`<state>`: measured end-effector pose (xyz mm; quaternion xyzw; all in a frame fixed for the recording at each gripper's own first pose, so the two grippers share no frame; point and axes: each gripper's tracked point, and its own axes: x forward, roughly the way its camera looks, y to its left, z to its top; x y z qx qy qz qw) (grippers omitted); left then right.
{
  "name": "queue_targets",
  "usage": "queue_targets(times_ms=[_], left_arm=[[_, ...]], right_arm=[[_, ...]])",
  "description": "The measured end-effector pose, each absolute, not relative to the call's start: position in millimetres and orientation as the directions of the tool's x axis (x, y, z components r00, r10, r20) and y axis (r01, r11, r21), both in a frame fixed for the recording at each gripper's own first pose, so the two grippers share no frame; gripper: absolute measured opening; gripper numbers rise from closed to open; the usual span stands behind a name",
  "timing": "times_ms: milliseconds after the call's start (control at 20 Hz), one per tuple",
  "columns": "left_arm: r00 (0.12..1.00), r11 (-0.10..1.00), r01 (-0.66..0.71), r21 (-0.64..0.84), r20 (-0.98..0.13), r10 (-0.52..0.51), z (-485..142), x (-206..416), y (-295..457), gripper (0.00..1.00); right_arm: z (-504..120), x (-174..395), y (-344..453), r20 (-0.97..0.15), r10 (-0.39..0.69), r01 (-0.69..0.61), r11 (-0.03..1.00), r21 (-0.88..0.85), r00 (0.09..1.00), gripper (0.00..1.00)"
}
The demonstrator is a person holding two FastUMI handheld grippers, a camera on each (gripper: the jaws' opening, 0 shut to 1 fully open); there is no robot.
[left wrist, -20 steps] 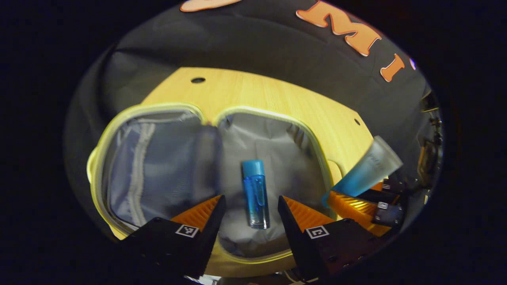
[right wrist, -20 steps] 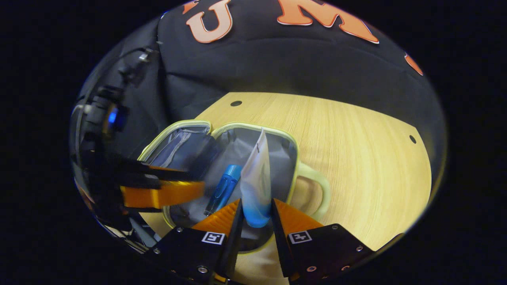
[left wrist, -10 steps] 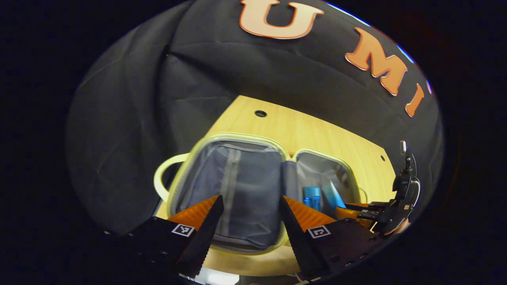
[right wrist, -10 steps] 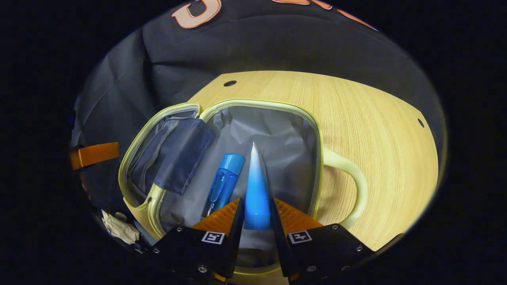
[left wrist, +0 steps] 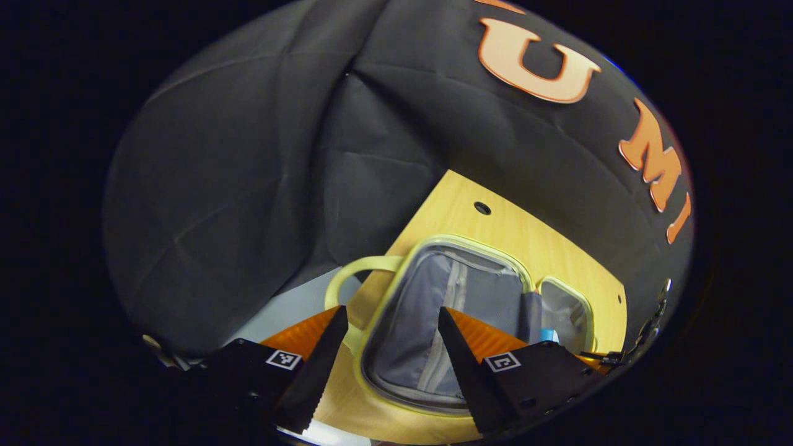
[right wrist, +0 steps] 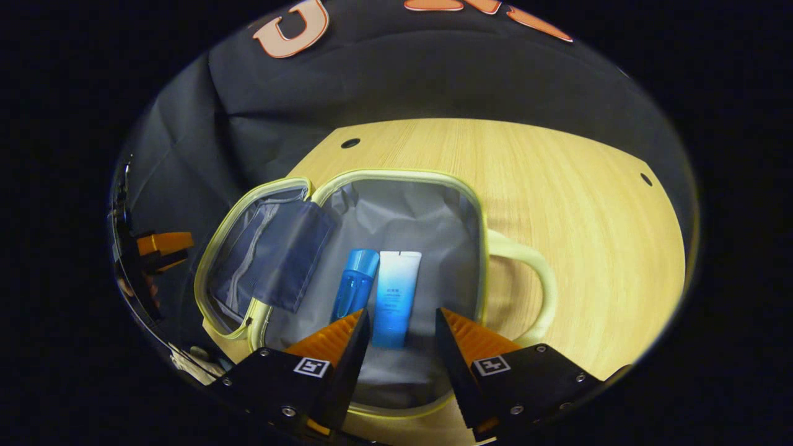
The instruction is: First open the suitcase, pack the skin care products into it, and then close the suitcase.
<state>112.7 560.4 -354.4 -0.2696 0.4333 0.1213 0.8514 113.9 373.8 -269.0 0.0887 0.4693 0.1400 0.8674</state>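
— Wooden tabletop [left wrist: 489, 229] in the left gripper view: the suitcase [left wrist: 396, 297] lies open on it, and the left gripper [left wrist: 391, 337] hangs empty, jaws spread wide, above the pocketed half

— Right gripper view: the right gripper [right wrist: 396, 337] gapes empty over the tube [right wrist: 391, 297] and bottle [right wrist: 354, 284], side by side in the other half. I'd lift clear, then fold the lid squarely, minding the pale handle [right wrist: 533, 285]

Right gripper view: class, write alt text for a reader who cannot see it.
An open suitcase lies on a wooden table, with a blue bottle and a blue-and-white tube lying side by side in its grey-lined half. The right tool hangs open just above the tube, holding nothing.
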Motion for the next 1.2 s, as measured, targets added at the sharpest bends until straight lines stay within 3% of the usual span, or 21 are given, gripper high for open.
queue_targets(times_ms=[350, 450, 500, 600, 650, 800, 900, 1000, 1050, 1200], left_arm=[[0.585, 0.697, -0.546, -0.465, -0.807, -0.08, -395.7, 122.1, 600.3, 0.91], [0.569, 0.638, -0.583, -0.502, -0.813, -0.12, -413.5, 123.9, 606.7, 0.87], [0.564, 0.6, -0.603, -0.525, -0.813, -0.144, -423.8, 124.5, 607.3, 0.92], [0.563, 0.525, -0.628, -0.575, -0.801, -0.203, -441.9, 126.0, 602.4, 0.87], [0.559, 0.501, -0.63, -0.593, -0.794, -0.239, -446.0, 121.4, 599.8, 0.89], [0.551, 0.475, -0.612, -0.632, -0.772, -0.316, -466.0, 125.3, 589.2, 0.74], [0.565, 0.475, -0.59, -0.653, -0.754, -0.336, -464.4, 129.1, 582.5, 0.29], [0.611, 0.513, -0.534, -0.672, -0.726, -0.314, -446.8, 121.7, 577.1, 0.21], [0.636, 0.526, -0.493, -0.693, -0.7, -0.326, -439.4, 135.9, 587.8, 0.12], [0.688, 0.599, -0.388, -0.701, -0.652, -0.318, -396.8, 142.8, 591.1, 0.11]], right_arm=[[-210.3, 129.9, 308.9, -0.705, 0.205, -0.039, 0.969, 0.244, 0.679, 0.81], [-198.3, 130.4, 292.5, -0.687, 0.171, -0.024, 0.976, 0.218, 0.707, 0.82], [-192.3, 132.0, 284.8, -0.678, 0.155, -0.021, 0.979, 0.202, 0.718, 0.82], [-182.1, 134.4, 271.5, -0.662, 0.123, -0.01, 0.985, 0.172, 0.739, 0.82], [-176.5, 134.8, 266.1, -0.653, 0.114, -0.005, 0.986, 0.166, 0.749, 0.82], [-170.7, 134.2, 256.9, -0.643, 0.099, 0.002, 0.988, 0.154, 0.759, 0.82], [-170.0, 135.0, 254.3, -0.638, 0.093, 0.006, 0.989, 0.15, 0.764, 0.82], [-167.8, 133.2, 248.2, -0.635, 0.085, 0.01, 0.99, 0.144, 0.768, 0.82], [-166.5, 132.2, 244.4, -0.631, 0.081, 0.011, 0.99, 0.14, 0.771, 0.82], [-158.1, 129.6, 232.4, -0.615, 0.07, 0.011, 0.992, 0.126, 0.786, 0.82]])
